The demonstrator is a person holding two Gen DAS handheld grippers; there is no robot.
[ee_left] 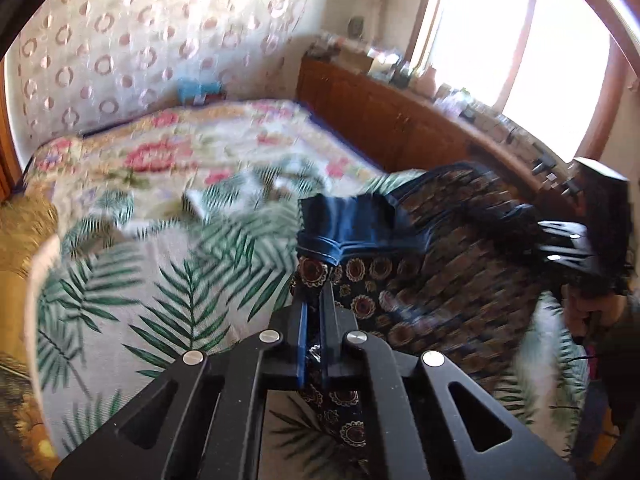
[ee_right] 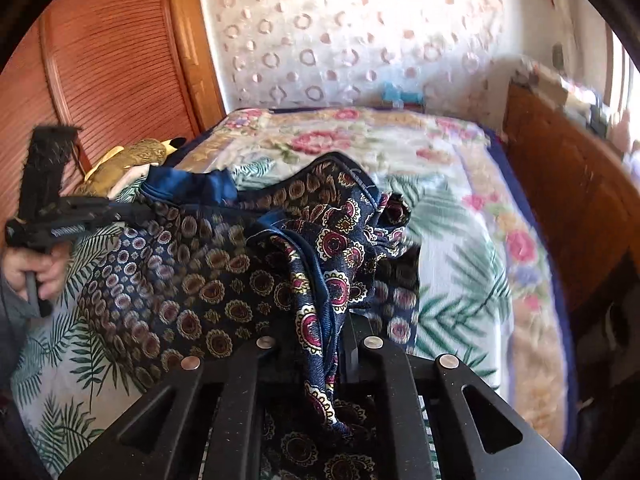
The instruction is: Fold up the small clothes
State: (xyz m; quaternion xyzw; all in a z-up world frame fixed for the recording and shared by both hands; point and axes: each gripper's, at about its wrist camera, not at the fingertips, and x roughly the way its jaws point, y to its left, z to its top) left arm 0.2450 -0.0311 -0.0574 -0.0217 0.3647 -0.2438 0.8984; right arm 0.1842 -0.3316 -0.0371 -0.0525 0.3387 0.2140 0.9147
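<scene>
Navy cloth with round red and gold medallions, the garment (ee_left: 432,240), hangs stretched between the two grippers above the bed (ee_left: 120,280). In the left wrist view the left gripper (ee_left: 314,300) has its jaws closed on one edge of the garment, the blue pads pressed together with only a thin strip of cloth between them; the plain blue lining folds over just beyond the tips. To the right, blurred, the right gripper (ee_left: 568,244) holds the far side of the same cloth, with a hand (ee_left: 596,308) below it on the handle.

In the right wrist view the right gripper (ee_right: 340,340) is closed on a bunched fold of the garment (ee_right: 224,272), which drapes down over and between its fingers. The cloth spreads left to the left gripper (ee_right: 132,210), held by a hand (ee_right: 36,268) at the left edge.

Under the garment lies a white cover with green palm leaves (ee_right: 452,288), and farther off a blanket with pink flowers (ee_right: 320,140). A wooden cabinet (ee_left: 380,116) runs along the bed's right side under a bright window (ee_left: 520,52). A slatted wooden door (ee_right: 112,64) stands at far left, and a yellow-brown plush toy (ee_right: 132,160) lies by it on the bed.
</scene>
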